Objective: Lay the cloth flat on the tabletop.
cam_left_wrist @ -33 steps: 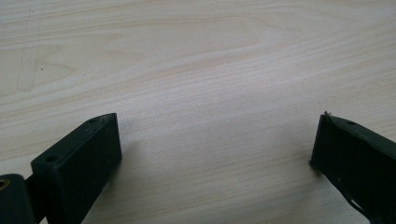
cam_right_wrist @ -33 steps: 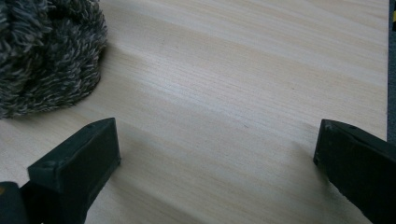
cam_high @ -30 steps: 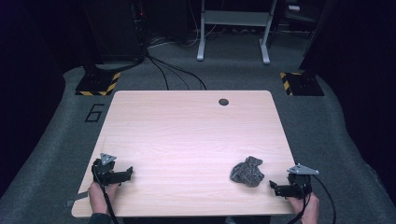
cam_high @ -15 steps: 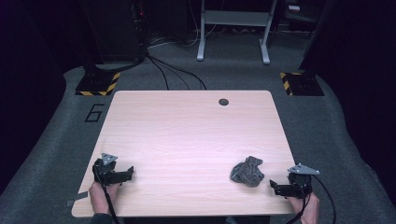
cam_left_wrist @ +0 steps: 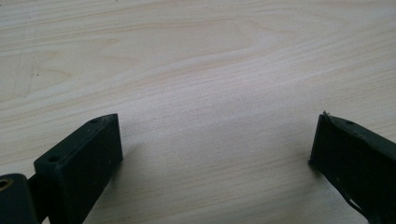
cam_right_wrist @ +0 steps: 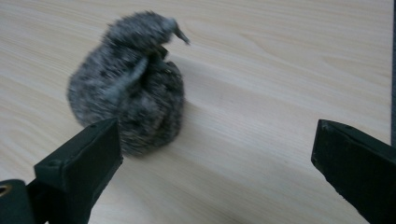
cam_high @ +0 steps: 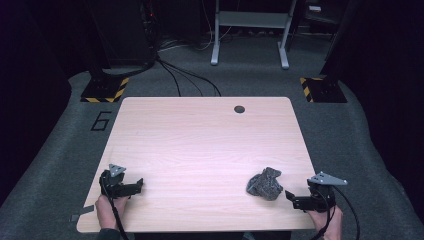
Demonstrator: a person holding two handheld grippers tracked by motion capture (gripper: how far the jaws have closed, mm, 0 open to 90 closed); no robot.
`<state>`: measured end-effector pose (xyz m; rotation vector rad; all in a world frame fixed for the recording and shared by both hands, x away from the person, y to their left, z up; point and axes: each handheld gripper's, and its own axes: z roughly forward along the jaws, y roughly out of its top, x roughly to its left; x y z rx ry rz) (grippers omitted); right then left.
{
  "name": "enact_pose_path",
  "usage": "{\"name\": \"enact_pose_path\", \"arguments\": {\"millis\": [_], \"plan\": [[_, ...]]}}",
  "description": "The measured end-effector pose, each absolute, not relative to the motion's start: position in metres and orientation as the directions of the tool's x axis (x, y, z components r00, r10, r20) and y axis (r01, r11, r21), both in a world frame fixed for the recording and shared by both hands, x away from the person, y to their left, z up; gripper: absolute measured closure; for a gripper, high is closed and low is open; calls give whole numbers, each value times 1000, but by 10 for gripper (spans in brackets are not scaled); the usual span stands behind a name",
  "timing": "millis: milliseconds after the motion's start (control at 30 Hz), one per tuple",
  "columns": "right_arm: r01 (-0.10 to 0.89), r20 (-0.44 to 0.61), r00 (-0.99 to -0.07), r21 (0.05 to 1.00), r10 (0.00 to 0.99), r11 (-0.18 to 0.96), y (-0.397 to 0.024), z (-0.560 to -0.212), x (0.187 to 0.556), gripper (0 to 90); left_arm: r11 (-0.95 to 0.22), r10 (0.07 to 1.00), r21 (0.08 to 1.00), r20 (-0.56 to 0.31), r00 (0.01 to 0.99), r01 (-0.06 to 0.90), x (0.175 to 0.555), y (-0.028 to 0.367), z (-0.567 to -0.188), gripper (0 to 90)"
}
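A grey fuzzy bundle point(cam_high: 265, 183), soft like a rolled cloth or sock, lies on the light wood table point(cam_high: 205, 140) near its front right. My right gripper point(cam_high: 291, 197) rests just right of it at the table's front right corner, open, with nothing between its jaws. In the right gripper view the bundle point(cam_right_wrist: 128, 84) sits just beyond the left jaw, and the right gripper point(cam_right_wrist: 217, 149) points past it. My left gripper point(cam_high: 138, 184) rests at the front left, open over bare wood. The left gripper view has the left gripper point(cam_left_wrist: 217, 144) with wood grain between its jaws.
A dark round hole point(cam_high: 239, 109) marks the table's far edge. Grey carpet surrounds the table, with a painted "6" point(cam_high: 102, 120) at the left, cables point(cam_high: 185, 80) behind, and striped stand bases point(cam_high: 105, 90) at both back corners.
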<state>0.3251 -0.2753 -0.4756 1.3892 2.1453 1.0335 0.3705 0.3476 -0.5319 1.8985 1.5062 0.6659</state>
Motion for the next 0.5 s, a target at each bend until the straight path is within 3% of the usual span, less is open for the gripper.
{"name": "enact_pose_path", "arguments": {"millis": [500], "plan": [[604, 81, -543, 729, 835, 322, -228, -471, 340, 17, -151, 975, 732, 1, 221, 664, 371, 348, -532, 21]]}}
